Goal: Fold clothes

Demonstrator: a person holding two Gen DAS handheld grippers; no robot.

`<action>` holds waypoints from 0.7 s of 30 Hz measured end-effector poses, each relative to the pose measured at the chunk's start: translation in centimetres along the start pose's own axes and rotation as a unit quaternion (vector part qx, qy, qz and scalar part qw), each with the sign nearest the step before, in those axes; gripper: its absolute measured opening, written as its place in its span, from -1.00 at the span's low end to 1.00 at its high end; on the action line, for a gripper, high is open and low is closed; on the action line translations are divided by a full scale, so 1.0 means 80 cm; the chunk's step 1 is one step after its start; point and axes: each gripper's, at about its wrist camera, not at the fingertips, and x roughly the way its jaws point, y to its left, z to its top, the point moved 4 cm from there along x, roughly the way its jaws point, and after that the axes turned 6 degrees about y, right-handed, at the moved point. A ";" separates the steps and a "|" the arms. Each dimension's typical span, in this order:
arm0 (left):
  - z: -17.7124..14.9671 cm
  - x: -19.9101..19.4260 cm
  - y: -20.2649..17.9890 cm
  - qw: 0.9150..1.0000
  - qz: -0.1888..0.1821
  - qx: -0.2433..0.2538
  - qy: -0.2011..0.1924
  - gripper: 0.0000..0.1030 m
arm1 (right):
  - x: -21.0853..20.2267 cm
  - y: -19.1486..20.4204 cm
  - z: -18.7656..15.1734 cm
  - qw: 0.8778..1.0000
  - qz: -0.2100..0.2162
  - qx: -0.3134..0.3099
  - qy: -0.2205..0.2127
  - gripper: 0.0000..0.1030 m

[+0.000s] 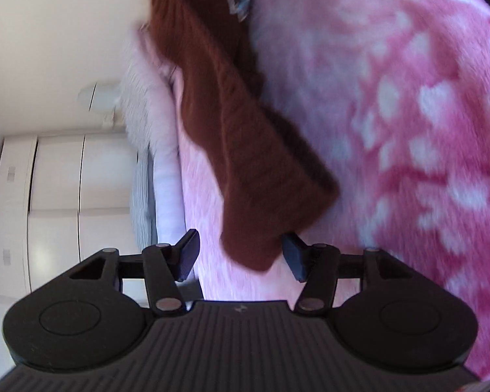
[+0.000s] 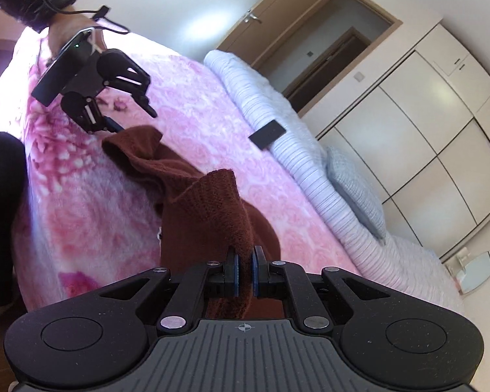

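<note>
Pink blanket [image 2: 212, 104], striped pillow [image 2: 277, 111], white wardrobe [image 2: 424, 124].

The garment is a rust-brown knitted sweater [image 2: 209, 215] with a coarse ribbed texture. It lies partly on a bed under a pink floral blanket [image 2: 91, 202], crumpled rather than flat. One ribbed end is raised off the blanket and pinched between the pads of the right claw [image 2: 245, 266], so the knit hangs in folds from that point. Its far end forms a rumpled hump resting on the blanket, just beside the lower finger of the left claw [image 2: 137, 119]. In the left wrist view a long ribbed strip [image 1: 245, 150] drapes diagonally, its blurred lower end between the spread fingers.
</note>
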 end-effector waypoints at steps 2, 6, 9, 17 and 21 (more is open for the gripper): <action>0.005 0.006 -0.004 1.000 0.000 0.025 -0.017 -0.16 | 0.005 -0.003 -0.006 1.000 0.003 0.004 0.006 -0.86; 0.016 0.018 0.017 0.997 -0.060 -0.038 -0.011 -0.91 | 0.015 -0.013 -0.014 1.000 0.000 0.019 0.009 -0.86; 0.015 0.010 0.077 0.985 -0.054 -0.164 -0.003 -0.92 | 0.004 -0.026 -0.009 1.000 -0.016 0.021 -0.007 -0.87; -0.002 -0.081 0.298 0.900 0.044 -0.434 -0.005 -0.93 | -0.091 -0.086 0.036 0.989 -0.119 0.006 -0.087 -0.87; -0.001 -0.144 0.389 0.857 0.093 -0.506 -0.012 -0.93 | -0.165 -0.123 0.062 0.972 -0.194 0.009 -0.132 -0.87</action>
